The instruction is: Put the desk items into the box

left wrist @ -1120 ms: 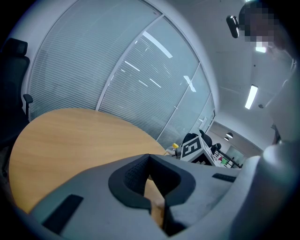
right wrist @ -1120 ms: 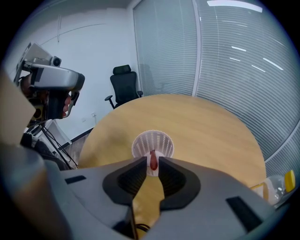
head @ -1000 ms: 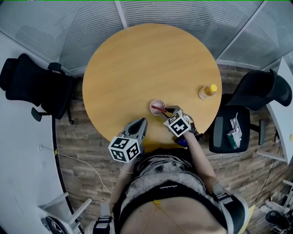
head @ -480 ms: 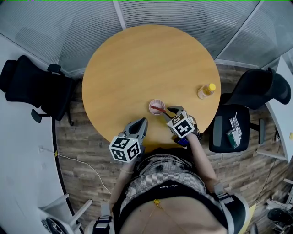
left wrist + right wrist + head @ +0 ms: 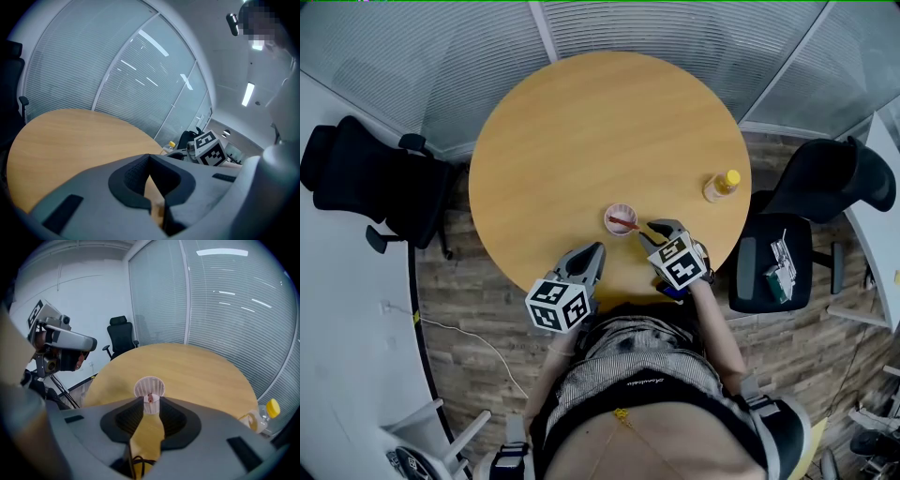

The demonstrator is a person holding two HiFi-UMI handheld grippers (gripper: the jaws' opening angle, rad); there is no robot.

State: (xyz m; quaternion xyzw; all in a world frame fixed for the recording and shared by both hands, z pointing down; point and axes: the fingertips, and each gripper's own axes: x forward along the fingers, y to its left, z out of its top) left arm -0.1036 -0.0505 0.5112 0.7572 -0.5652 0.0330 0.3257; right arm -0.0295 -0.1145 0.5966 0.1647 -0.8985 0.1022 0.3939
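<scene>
Red pen (image 5: 624, 223) inside white mesh cup (image 5: 149, 385), frame centre. Right claw (image 5: 658, 228) just beside cup: jaws wide, just been opening, nothing between; likely release complete. Left claw (image 5: 592, 251): jaws together, empty, idle.

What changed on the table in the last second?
The right tool has just been opening its jaws and drew back toward the person, leaving the red pen in the mesh cup; nothing is between its jaws now. The left tool, cup and bottle stayed put.
</scene>
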